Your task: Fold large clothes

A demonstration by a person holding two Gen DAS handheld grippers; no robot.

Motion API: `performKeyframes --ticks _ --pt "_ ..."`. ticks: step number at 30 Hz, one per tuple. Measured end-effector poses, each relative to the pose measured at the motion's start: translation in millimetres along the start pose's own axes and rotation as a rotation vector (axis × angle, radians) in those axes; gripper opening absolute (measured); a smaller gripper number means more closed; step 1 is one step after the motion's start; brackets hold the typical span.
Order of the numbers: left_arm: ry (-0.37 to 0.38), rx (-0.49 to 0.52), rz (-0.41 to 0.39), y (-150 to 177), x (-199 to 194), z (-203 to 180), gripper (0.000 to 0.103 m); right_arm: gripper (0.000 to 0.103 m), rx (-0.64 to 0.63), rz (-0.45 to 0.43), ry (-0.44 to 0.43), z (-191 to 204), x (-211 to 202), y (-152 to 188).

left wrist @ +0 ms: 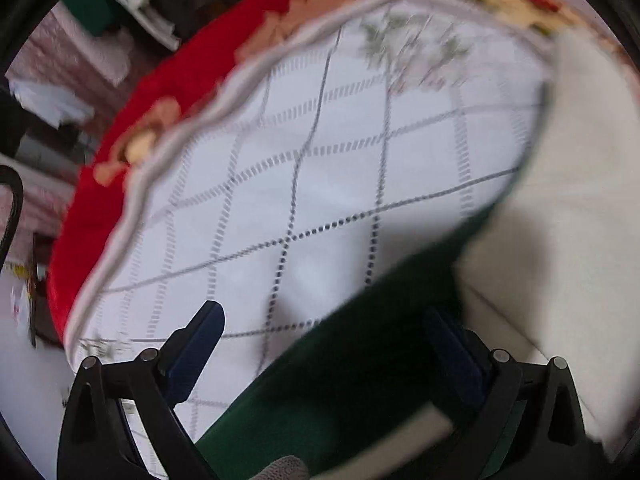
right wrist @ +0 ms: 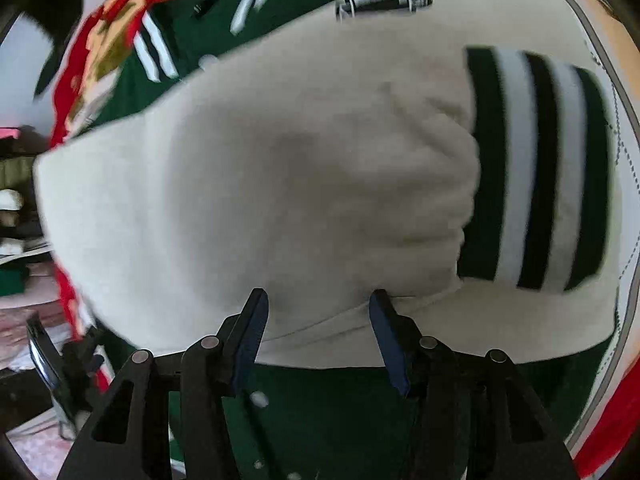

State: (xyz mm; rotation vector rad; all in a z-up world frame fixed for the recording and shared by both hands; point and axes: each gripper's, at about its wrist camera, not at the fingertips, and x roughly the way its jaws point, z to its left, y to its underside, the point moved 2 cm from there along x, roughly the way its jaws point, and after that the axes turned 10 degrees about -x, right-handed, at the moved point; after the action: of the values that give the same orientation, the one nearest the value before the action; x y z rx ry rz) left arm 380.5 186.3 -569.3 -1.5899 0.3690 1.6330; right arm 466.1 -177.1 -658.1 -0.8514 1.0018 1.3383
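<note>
A green varsity jacket [right wrist: 320,408] with cream sleeves lies on a bed. In the right wrist view a cream sleeve [right wrist: 280,184] lies folded across the green body, its green-and-white striped cuff [right wrist: 532,168] at the right. My right gripper [right wrist: 318,304] is open, its jaws a moderate gap apart just over the sleeve's lower edge. In the left wrist view my left gripper [left wrist: 324,328] is open wide over the jacket's green edge [left wrist: 360,360], with a cream sleeve [left wrist: 560,220] to the right. Both views are motion-blurred.
The jacket rests on a white checked sheet [left wrist: 300,160] over a red floral blanket [left wrist: 160,92]. Beyond the bed's left edge is room clutter, with pink cloth [left wrist: 52,52] and stacked items [right wrist: 16,208].
</note>
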Motion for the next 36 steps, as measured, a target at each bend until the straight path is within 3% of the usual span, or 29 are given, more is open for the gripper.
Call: performKeyframes --ticks 2,4,6,9,12,13,14,16,18,20,22,25,27,28,30,34,36 --pt "0.059 0.010 -0.039 -0.1 -29.1 -4.4 0.103 0.055 0.040 -0.143 -0.030 -6.9 -41.4 2.7" --pt "0.111 0.042 -0.101 -10.5 -51.9 -24.9 0.103 0.055 0.096 -0.246 -0.002 -23.0 -71.6 6.5" --pt "0.119 0.079 -0.150 -21.7 -54.7 -52.0 0.103 0.055 0.158 -0.299 0.039 -44.8 -86.9 10.6" --pt "0.083 0.141 -0.128 -48.9 -21.6 -96.6 0.103 0.057 0.259 -0.301 0.057 -83.6 -81.0 7.3" --pt "-0.018 0.195 -0.121 -71.4 20.8 -127.8 0.101 0.058 0.277 -0.263 0.053 -104.4 -53.3 -6.1" --pt "-0.036 0.211 -0.105 -77.0 33.7 -132.6 0.101 0.053 0.264 -0.252 0.044 -109.8 -47.5 -11.5" --pt "-0.040 0.220 -0.094 -78.3 40.5 -135.0 0.101 0.025 0.244 -0.238 0.035 -115.7 -39.2 -12.8" --pt "-0.026 0.232 -0.091 -83.5 50.2 -135.0 0.103 0.006 0.247 -0.228 0.093 -123.5 -38.7 -9.4" --pt "-0.026 0.255 -0.102 -83.0 48.7 -136.1 0.103 0.002 0.270 -0.252 0.107 -129.0 -46.9 -4.7" --pt "-0.039 0.281 -0.119 -82.8 45.1 -138.1 0.103 0.000 0.298 -0.237 0.197 -140.3 -47.5 3.6" --pt "-0.028 0.292 -0.137 -78.1 27.0 -135.1 0.103 0.000 0.315 -0.185 0.133 -149.1 -41.2 12.8" --pt "0.015 0.304 -0.188 -57.2 -12.0 -120.2 0.103 0.003 0.286 -0.180 0.070 -130.1 -62.9 32.1" --pt "0.024 0.331 -0.220 -31.5 -38.3 -100.9 0.103 0.015 0.229 -0.186 0.051 -105.1 -78.1 56.0" --pt "0.030 0.358 -0.209 -9.3 -49.1 -86.3 0.103 0.035 0.212 -0.177 0.038 -96.3 -80.8 65.6" --pt "0.023 0.413 -0.166 29.5 -55.8 -64.0 0.103 0.060 0.141 -0.109 0.010 -58.5 -73.6 104.7" --pt "-0.052 0.555 -0.029 122.0 -38.1 -19.2 0.103 0.063 0.070 0.095 -0.053 0.1 -17.4 182.9" --pt "-0.077 0.588 0.053 152.4 -23.3 -2.0 0.103 0.063 0.080 0.209 -0.068 21.8 26.3 225.0"
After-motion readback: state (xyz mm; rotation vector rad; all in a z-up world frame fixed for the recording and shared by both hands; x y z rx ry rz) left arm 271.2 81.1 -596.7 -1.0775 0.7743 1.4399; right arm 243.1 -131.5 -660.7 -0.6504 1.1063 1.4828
